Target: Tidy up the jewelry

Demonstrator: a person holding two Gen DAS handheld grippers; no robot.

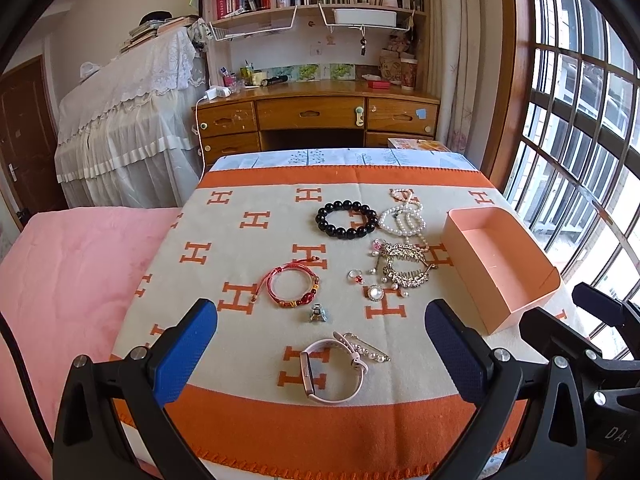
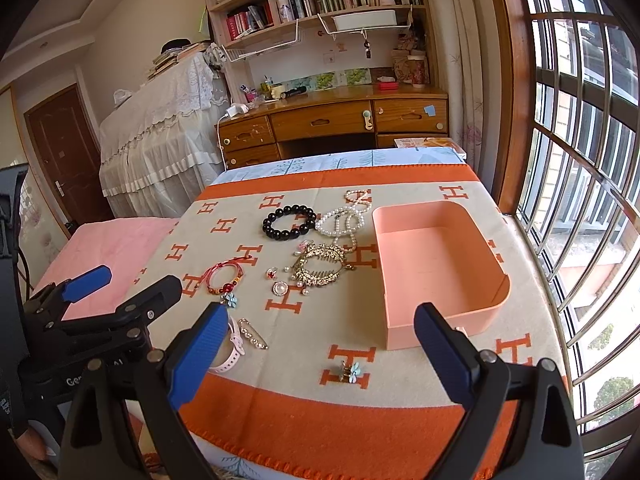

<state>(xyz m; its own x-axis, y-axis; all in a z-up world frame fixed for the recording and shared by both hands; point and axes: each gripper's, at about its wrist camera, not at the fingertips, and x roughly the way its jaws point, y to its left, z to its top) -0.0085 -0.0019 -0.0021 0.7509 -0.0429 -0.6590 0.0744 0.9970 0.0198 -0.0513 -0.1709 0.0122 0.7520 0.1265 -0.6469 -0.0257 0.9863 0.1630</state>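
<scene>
Jewelry lies on an orange and cream blanket (image 1: 248,248): a black bead bracelet (image 1: 346,220), pearl strands (image 1: 403,220), a gold hair comb (image 1: 406,266), a red cord bracelet (image 1: 294,286), a ring (image 1: 356,277), a pearl brooch (image 1: 376,293), a small clip (image 1: 318,313), a pink watch (image 1: 332,372) and a pearl pin (image 1: 370,350). An empty pink box (image 2: 436,268) stands at the right. A flower clip (image 2: 349,371) lies near the front. My left gripper (image 1: 320,352) is open above the watch. My right gripper (image 2: 320,356) is open and empty above the flower clip.
A pink bed cover (image 1: 68,280) lies left of the blanket. A wooden desk (image 1: 316,114) with shelves stands behind. A barred window (image 1: 580,140) runs along the right. The left gripper also shows in the right wrist view (image 2: 126,280).
</scene>
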